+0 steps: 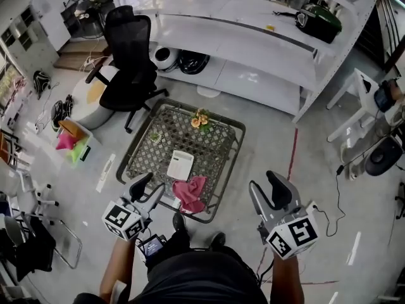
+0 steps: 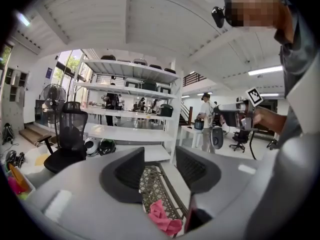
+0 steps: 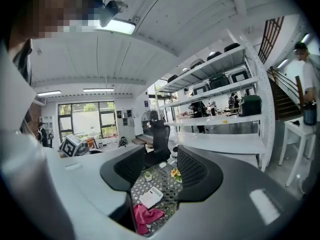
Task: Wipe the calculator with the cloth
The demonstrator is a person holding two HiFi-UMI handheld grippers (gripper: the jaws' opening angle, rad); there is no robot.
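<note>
On wicker table [image 1: 233,145]: calculator [image 1: 180,165], pink cloth [image 1: 190,194]

Head view: left gripper [image 1: 150,187] sits lower left of centre and right gripper [image 1: 266,190] lower right of centre. They are well apart, and both point toward the top of the frame. Left forearm [image 1: 116,266] and right forearm [image 1: 286,277] come up from the bottom edge, one behind each gripper.

Left gripper view: jaws apart, pads pressing on nothing.

Right gripper view: jaws apart, pads likewise closed on nothing.
</note>
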